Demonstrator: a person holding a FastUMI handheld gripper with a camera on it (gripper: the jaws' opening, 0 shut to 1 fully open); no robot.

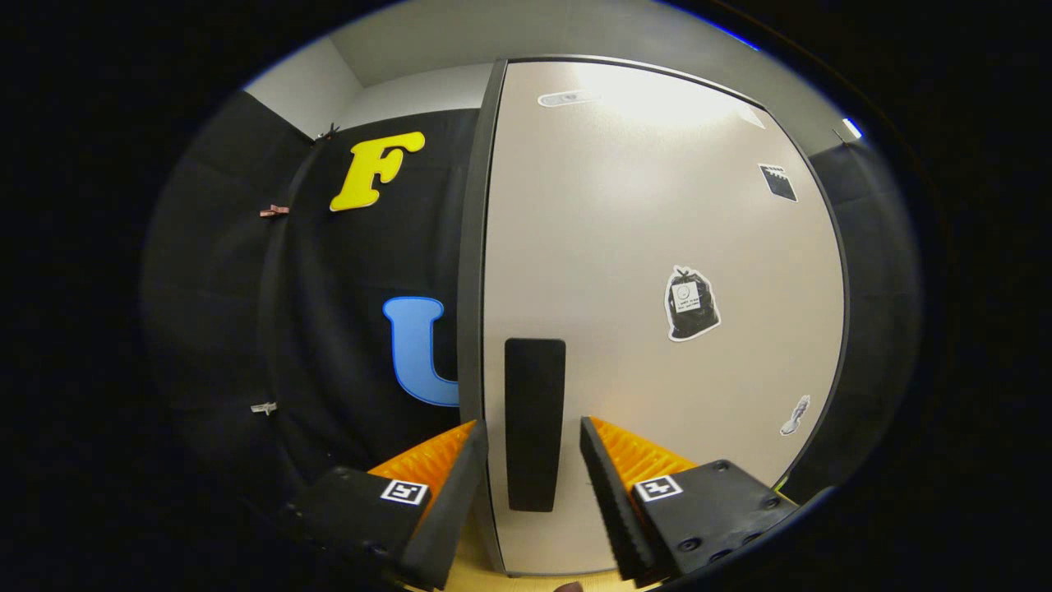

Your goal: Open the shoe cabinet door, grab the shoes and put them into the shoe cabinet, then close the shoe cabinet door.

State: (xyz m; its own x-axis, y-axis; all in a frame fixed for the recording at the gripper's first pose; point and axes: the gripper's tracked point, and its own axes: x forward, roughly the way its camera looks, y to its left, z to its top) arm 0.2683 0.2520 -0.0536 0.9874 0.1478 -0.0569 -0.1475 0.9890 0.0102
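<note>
My fingers [612, 477] are orange with black ribbed pads and black-white square markers. The cabinet door [649, 247] is pale beige, its handle [534, 423] black, its frame [472, 271] dark grey.

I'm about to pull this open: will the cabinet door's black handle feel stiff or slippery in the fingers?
The black handle looks like a rigid, flat bar on the cabinet door, so probably stiff. Its matte face likely grips decently against the ribbed fingers of the open gripper. The door itself probably swings rather than flexes.

We can see a strip of light wooden desk [477, 571] under the shoe cabinet [657, 288], which stands right on it with its door closed.

The gripper [532, 440] has its fingers spread either side of the black handle [534, 423].
</note>
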